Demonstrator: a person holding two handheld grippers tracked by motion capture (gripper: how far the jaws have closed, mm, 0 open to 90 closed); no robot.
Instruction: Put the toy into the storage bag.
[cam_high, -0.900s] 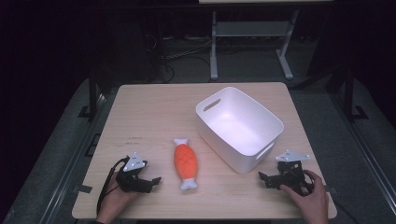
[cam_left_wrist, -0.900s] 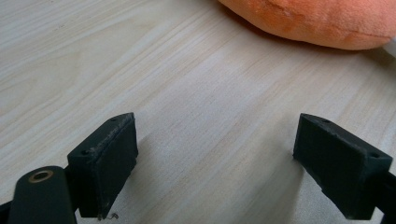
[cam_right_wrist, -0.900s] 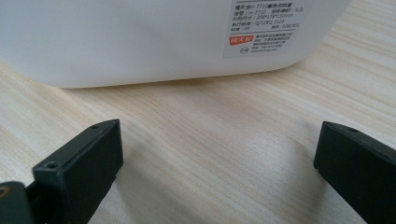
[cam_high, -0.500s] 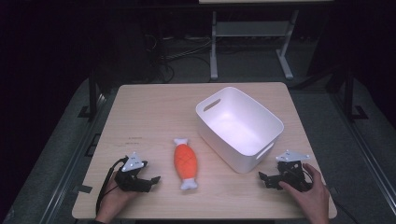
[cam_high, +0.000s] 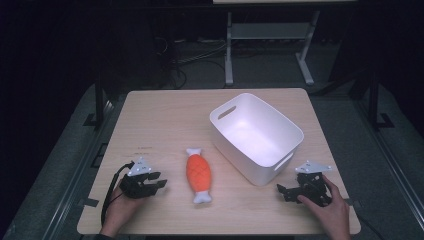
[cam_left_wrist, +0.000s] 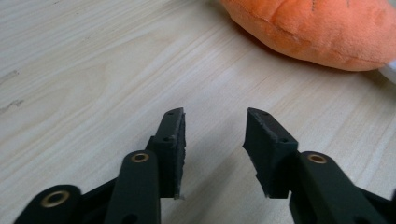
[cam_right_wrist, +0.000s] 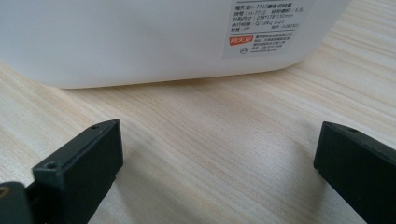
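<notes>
Little changed since a moment ago: left gripper (cam_high: 159, 183) half open, empty, orange plush toy (cam_high: 198, 173) at two o'clock; right gripper (cam_high: 283, 191) wide, empty, perhaps nudged nearer white bin (cam_high: 256, 135)

Bare table (cam_high: 165, 120) left; bin (cam_high: 256, 135) seemingly blocks right.

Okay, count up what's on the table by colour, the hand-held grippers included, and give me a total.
Orange: 1, the plush toy
White: 1, the bin
Black: 2, the left hand-held gripper and the right hand-held gripper
Total: 4
</notes>
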